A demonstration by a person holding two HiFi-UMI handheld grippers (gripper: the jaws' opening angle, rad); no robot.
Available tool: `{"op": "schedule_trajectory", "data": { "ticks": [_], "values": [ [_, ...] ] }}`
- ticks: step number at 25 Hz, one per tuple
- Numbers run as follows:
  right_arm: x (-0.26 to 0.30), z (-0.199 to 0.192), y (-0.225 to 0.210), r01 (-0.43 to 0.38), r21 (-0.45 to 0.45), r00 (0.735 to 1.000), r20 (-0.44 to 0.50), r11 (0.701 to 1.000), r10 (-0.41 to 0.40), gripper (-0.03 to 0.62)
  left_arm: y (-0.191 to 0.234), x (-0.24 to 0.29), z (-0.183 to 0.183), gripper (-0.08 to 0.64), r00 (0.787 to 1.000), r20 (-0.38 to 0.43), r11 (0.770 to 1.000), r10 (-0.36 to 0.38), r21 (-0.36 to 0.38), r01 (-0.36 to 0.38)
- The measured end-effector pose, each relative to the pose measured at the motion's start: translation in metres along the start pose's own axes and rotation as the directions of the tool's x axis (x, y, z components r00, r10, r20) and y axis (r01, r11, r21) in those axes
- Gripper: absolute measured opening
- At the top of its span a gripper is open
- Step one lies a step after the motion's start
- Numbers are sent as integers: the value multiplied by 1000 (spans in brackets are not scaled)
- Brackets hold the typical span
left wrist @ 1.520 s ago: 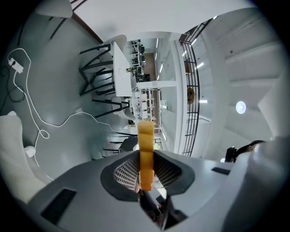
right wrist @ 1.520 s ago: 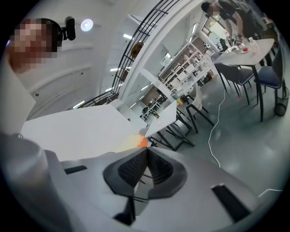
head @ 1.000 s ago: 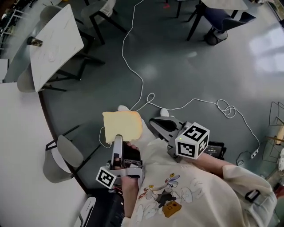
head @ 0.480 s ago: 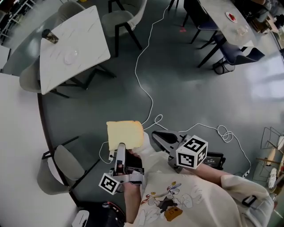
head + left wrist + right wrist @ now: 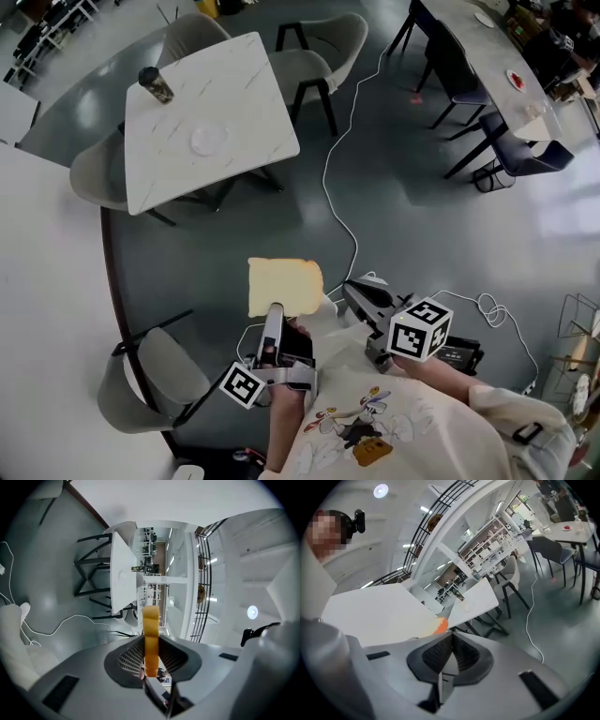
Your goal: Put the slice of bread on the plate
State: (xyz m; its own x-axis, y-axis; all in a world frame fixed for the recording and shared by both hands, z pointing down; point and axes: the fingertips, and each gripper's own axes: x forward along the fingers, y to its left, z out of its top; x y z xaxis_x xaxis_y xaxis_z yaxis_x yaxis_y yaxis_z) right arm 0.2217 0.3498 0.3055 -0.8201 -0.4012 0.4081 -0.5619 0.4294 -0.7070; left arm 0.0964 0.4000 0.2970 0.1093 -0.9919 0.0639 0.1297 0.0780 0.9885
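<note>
1. The slice of bread [image 5: 285, 287] sits between the jaws of the left gripper [image 5: 274, 311] and sticks out in front of it.
2. The right gripper [image 5: 354, 291] is just to the right of the bread, not touching it.
3. The small table [image 5: 234, 94] stands well ahead of both grippers, a bit to the left.
4. The plate [image 5: 208, 141] lies on that table, near its middle.
5. A cup [image 5: 155, 84] stands on the table's far left corner.
6. A far chair [image 5: 323, 47] is behind the table, and a side chair [image 5: 89, 178] is on its left.
7. A cable [image 5: 325, 173] lies on the floor [image 5: 422, 206], from the table's right side down toward the right gripper.
8. A near chair [image 5: 155, 370] stands left of the left gripper.
</note>
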Motion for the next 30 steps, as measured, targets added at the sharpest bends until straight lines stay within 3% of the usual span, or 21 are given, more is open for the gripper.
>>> {"op": "schedule_trajectory", "data": {
  "ticks": [8,18,30],
  "values": [
    [30,11,9,30,-5,1000,7,1000,-30,6,-6,11,37,94,1000,-4,1000,-11,-16,11],
    [104,44,18,-37,-57,999,-22,998,36,6,-2,47,90,94,999,52,999,16,-29,-15],
    [224,153,-6,-120,-43,991,-71,992,117,6,-19,180,167,94,993,100,998,61,-17,-60]
  ]
}}
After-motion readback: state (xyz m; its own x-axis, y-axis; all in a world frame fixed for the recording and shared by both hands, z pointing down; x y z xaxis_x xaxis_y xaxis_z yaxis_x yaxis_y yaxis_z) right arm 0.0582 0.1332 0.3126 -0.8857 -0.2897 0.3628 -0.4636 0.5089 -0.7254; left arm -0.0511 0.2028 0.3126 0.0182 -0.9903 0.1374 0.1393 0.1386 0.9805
